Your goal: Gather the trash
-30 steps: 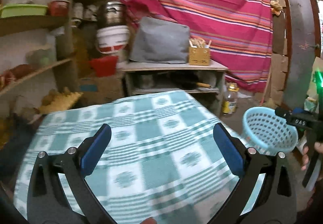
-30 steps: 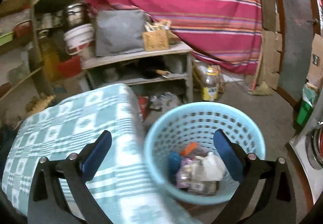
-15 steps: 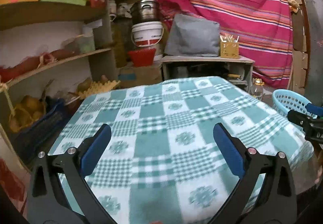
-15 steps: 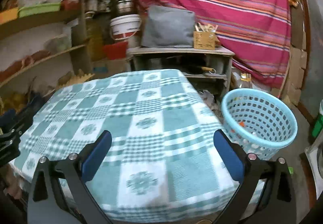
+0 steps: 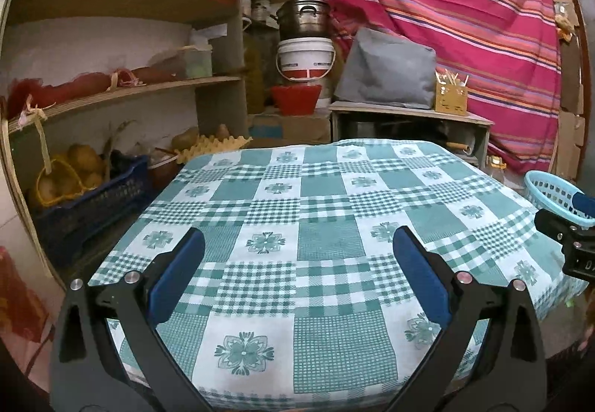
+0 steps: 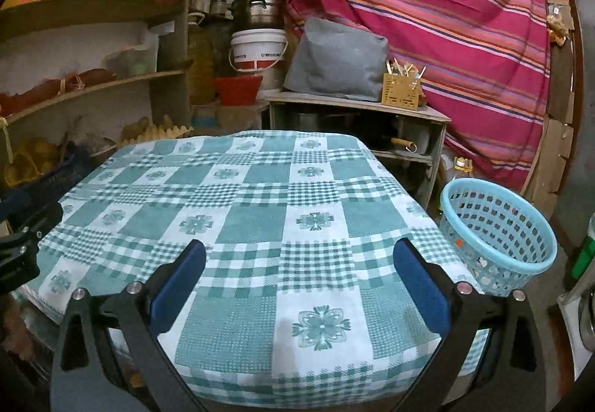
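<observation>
Trash basket (image 5: 554, 194), pale blue, shows at the far right edge of my left wrist view, beyond the checked tablecloth (image 5: 319, 237). My left gripper (image 5: 297, 274) hangs above the cloth, its blue pads (image 5: 176, 276) spread wide and holding nothing.

On my right wrist view the basket (image 6: 498, 237) stands on the floor just beside the table's right edge, bits of litter showing through its holes. My right gripper (image 6: 297, 276) is likewise spread apart and empty.

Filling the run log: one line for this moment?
left gripper open, empty | right gripper open, empty | tablecloth bare | basket beside table
</observation>
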{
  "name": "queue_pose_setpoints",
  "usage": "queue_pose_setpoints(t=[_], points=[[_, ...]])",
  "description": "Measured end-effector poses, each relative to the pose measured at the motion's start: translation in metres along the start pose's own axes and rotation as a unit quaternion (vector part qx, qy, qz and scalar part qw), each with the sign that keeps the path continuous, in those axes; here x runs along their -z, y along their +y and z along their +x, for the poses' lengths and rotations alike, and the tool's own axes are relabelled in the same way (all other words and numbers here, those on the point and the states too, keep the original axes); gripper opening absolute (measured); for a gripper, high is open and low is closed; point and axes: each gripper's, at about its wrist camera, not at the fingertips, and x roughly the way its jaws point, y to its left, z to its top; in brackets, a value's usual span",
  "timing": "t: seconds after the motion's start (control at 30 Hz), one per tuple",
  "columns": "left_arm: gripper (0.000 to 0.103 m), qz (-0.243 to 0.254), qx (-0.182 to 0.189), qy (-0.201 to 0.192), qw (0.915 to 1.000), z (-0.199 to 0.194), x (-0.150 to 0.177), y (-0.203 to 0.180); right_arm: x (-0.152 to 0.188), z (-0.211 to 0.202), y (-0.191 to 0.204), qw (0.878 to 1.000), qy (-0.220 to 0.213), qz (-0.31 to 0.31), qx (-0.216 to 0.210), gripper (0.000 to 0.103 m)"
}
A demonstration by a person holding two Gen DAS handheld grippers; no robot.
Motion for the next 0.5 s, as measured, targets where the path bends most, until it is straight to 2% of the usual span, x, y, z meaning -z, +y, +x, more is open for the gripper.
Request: queue_pose_setpoints(t=[0.17,0.5], points=[[0.098,-0.004,-0.007,-0.009,0.9999,-0.0016,0.0002,0.0034,-0.0015,0.0036,0.0035,1.0,0.002,0.006,0.0,0.098],[0.098,-0.004,-0.008,-0.001,1.0,0.0059,0.0032,0.0043,-0.0009,0.0088,0.008,1.0,0.005,0.001,0.006,0.098]])
